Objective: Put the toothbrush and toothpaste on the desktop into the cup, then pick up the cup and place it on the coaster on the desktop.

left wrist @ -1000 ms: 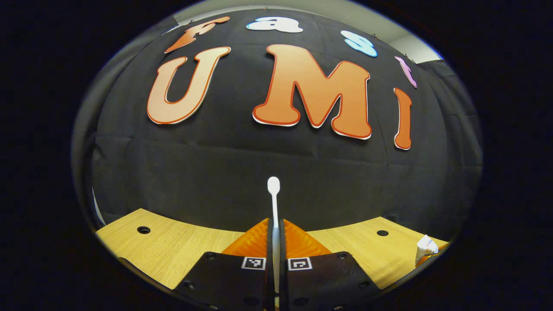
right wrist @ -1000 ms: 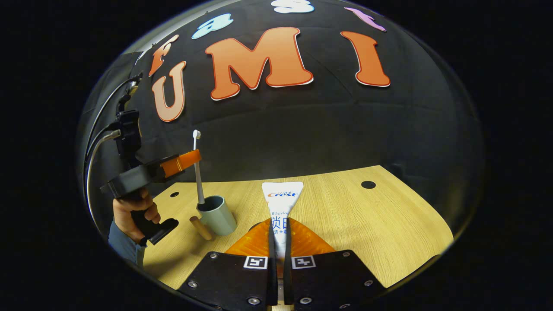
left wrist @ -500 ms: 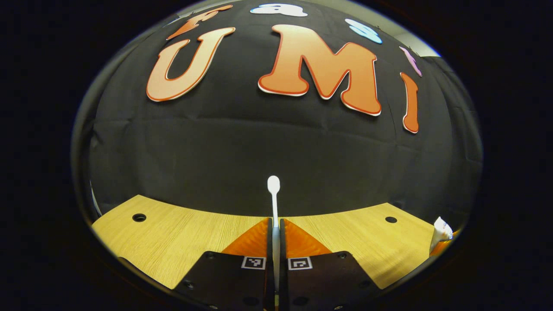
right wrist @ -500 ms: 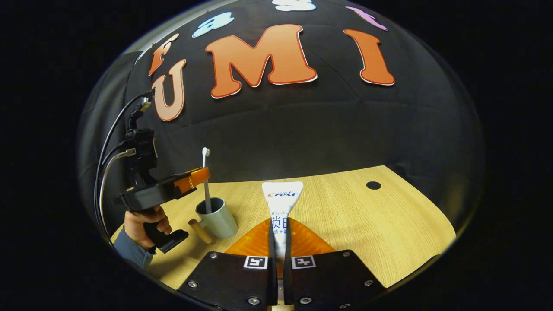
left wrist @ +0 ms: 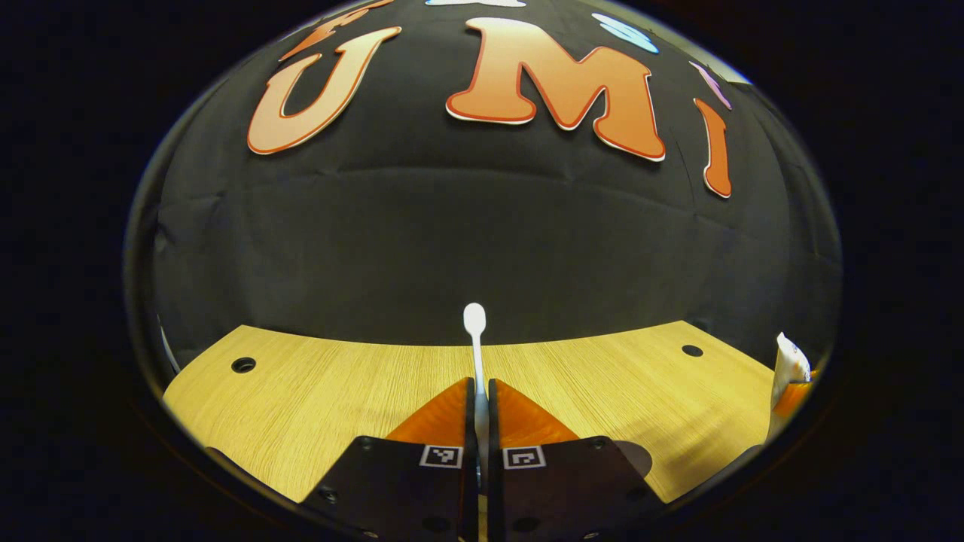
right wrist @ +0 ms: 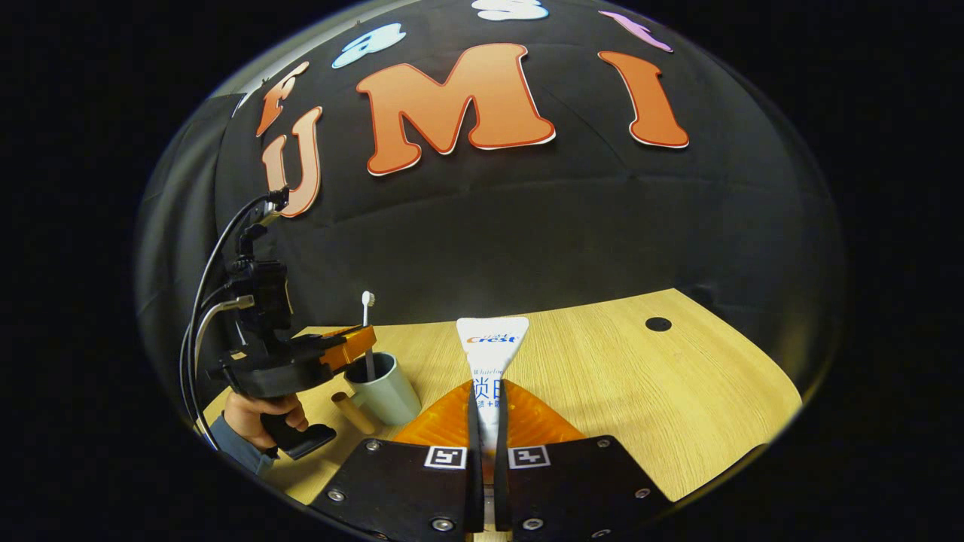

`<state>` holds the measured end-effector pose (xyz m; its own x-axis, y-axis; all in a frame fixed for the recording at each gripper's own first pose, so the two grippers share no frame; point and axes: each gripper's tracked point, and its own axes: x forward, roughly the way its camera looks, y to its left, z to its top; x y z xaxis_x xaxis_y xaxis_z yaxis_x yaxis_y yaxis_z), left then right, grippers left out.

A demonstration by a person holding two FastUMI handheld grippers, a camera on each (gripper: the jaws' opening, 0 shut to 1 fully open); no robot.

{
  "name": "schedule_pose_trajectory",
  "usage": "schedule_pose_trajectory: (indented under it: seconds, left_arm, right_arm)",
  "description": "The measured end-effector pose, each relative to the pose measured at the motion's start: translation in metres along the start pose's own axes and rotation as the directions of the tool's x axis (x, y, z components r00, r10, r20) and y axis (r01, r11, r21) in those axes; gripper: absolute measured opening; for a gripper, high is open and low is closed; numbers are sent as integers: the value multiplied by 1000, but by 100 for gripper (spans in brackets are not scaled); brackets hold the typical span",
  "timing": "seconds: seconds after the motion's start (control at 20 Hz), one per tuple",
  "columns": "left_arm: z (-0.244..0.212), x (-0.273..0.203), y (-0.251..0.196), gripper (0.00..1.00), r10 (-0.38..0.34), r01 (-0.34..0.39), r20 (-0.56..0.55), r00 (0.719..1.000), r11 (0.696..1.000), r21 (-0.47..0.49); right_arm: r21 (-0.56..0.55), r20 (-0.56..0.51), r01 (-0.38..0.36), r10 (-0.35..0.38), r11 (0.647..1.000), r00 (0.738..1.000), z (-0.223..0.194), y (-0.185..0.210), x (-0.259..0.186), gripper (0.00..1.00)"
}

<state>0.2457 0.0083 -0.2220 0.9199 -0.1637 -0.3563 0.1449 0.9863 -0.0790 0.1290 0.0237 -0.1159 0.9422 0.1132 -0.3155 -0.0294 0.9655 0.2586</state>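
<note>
— Claw on the left [left wrist: 479, 391] first: what's it doing?

— Clenched on the toothbrush [left wrist: 475, 339]. Both fingers press the thin white handle, and the head stands upright above the tips against the dark wall. In the right gripper view that same left claw [right wrist: 354, 346] sits over the cup [right wrist: 384, 388], a hand [right wrist: 260, 414] gripping its handle, and the toothbrush's lower end reaches down inside the cup's mouth.

— And the right claw [right wrist: 487, 406]?

— Grasping the toothpaste [right wrist: 491, 354]. The tube is pinched between the two fingers, its flat crimped end pointing up and away, above the wooden surface [right wrist: 640, 391].

— Where's the cup standing?

— On the surface, left of the right claw, upright, with a short wooden handle [right wrist: 352, 412] sticking out toward the near side.

— Anything else?

— At the far right edge of the left gripper view, the toothpaste's end [left wrist: 789, 369] shows. I can't make out a coaster anywhere.
</note>
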Motion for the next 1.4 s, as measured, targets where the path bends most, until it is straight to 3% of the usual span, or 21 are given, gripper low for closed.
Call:
schedule_pose_trajectory:
  seconds: [0.3,0.35,0.4,0.5,0.55,0.7,0.95,1.4]
  left_arm:
    - [-10,-7,-6,8,-24,25,-61,998,1000,18]
    - [-10,-12,-6,13,-24,26,-61,998,999,26]
    - [-10,-19,-5,27,-14,16,-56,998,999,33]
    - [-7,-31,-5,42,-19,20,-52,998,1000,20]
    - [-8,-33,-10,44,-34,35,-60,998,999,4]
    - [-8,-53,-6,93,-44,45,-53,998,999,19]
    - [8,-89,11,96,-34,34,-6,999,999,0]
    - [27,-165,33,97,-23,19,53,998,997,72]
  right_arm:
    - [-31,0,-11,11,999,1000,4,5,-4,6]
    - [-25,8,-13,13,1000,1000,9,5,-6,6]
    - [-19,14,-23,23,1000,1000,12,8,-5,6]
    - [-17,15,-33,34,999,999,13,12,-4,6]
    - [-15,16,-36,36,999,999,13,12,-4,6]
    - [-16,23,-61,61,998,998,24,23,8,6]
    - [9,72,-127,126,992,989,42,52,28,5]
    - [30,208,-236,225,971,952,78,101,57,5]
